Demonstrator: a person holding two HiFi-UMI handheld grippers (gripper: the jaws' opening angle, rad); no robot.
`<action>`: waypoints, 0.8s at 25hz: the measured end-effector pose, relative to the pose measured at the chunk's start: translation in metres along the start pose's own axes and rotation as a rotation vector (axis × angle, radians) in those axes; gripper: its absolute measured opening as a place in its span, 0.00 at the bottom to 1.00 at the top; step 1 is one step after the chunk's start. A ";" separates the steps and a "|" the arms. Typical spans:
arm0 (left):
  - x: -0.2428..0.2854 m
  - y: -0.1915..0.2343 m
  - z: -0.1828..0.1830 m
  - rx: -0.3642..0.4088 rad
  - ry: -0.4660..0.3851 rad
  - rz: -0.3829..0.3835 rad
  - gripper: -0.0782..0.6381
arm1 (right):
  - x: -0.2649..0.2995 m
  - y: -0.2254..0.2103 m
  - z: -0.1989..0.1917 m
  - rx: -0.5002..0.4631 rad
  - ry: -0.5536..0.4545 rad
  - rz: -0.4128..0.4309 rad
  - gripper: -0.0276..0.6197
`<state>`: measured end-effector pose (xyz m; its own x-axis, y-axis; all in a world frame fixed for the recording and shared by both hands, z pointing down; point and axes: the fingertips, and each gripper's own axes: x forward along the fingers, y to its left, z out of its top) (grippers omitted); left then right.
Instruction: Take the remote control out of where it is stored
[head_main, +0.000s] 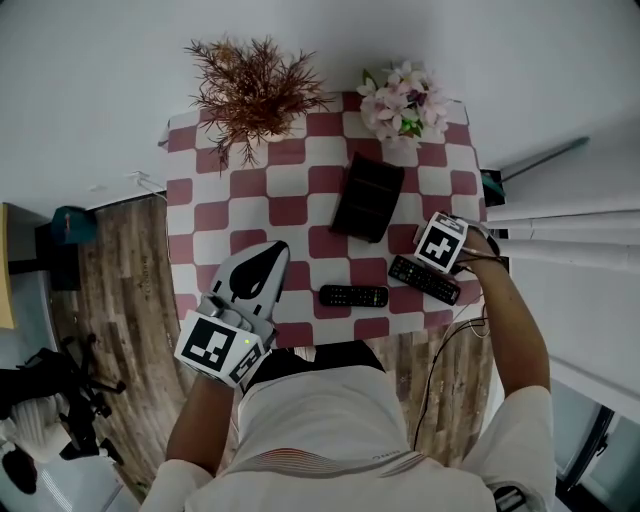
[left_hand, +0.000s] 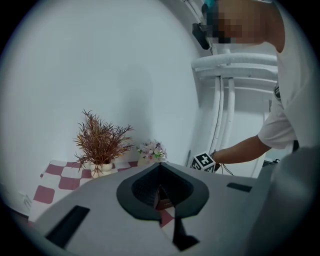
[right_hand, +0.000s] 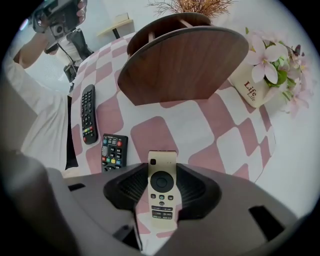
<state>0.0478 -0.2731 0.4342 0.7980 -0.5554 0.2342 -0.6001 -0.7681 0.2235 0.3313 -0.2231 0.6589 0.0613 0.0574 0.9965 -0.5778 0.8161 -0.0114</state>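
1. The slim cream remote, out of the wooden holder, is pinched across its narrow sides in the right gripper's jaws above the checked worktop. It looks light, rigid and smooth, so this mid-length hold seems sound.
2. The right gripper points straight down. The left gripper, jaws pressed together and empty, hovers nearly level.

Cream remote in right gripper
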 end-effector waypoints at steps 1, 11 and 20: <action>0.001 0.000 0.000 0.000 0.002 -0.001 0.12 | 0.001 0.001 0.001 -0.002 -0.010 0.000 0.33; 0.001 -0.006 0.001 -0.002 0.014 -0.011 0.12 | 0.006 0.007 0.004 -0.059 -0.093 -0.015 0.33; -0.021 -0.013 0.017 0.029 -0.005 -0.025 0.12 | -0.048 0.003 0.013 0.018 -0.264 -0.103 0.33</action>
<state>0.0396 -0.2570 0.4104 0.8129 -0.5375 0.2244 -0.5784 -0.7904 0.2017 0.3160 -0.2311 0.6124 -0.0921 -0.1790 0.9795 -0.5938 0.7995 0.0903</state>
